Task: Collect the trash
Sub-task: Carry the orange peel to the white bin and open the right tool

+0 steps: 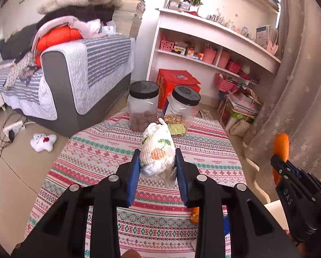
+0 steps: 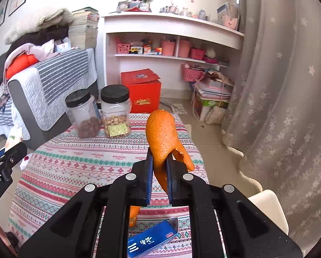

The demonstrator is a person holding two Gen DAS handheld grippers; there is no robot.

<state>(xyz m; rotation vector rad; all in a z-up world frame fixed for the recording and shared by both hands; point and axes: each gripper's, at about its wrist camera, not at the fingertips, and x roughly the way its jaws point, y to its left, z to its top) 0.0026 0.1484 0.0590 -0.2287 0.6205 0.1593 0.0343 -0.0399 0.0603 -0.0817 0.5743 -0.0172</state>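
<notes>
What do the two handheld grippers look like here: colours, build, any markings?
Both are alike: the left gripper and right gripper have matte black plastic linkage arms with cut-out slots, round silver pivot pins and blue ribbed pads on the fingers. Seen from the other camera, the right gripper's side carries white letters reading "DAS"; the left's shows "enRobot.AI", cut off at the frame edge. No cables or sleeves show.

Daylight is filling the room, coming in softly through the sheer curtain (image 2: 285, 99) on the right of both frames. The white wall and shelving (image 1: 205, 30) at the upper centre are washing out to near white. Shadows are staying faint and soft on the patterned tablecloth (image 1: 108, 157). Both fisheye views are bending straight lines hard toward the edges, and dark vignetting is rounding off every corner. The centre is staying sharp; the far background and the frame edges are looking slightly soft.
</notes>
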